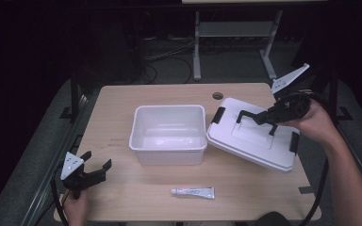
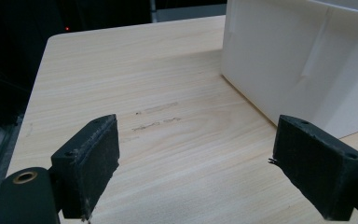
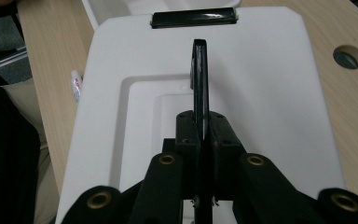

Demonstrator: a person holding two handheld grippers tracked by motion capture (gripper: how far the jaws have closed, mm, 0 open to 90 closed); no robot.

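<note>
The room is dim and only the bench [image 1: 122, 117] catches light, seemingly from above, while the floor and background sink into near black. The white bin [image 1: 168, 133] and lid [image 1: 252, 143] glare softly, losing surface detail. Shadows are soft and short. In both gripper views the near black jaws are slightly blurred, underexposed, and the pictures look grainy

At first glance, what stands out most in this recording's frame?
The white lid catches the eye first: it is tilted at the right of the table, one edge against the open white bin, with the right gripper shut on its black handle. The left gripper waits open at the near left corner, and a small tube lies in front of the bin.
</note>
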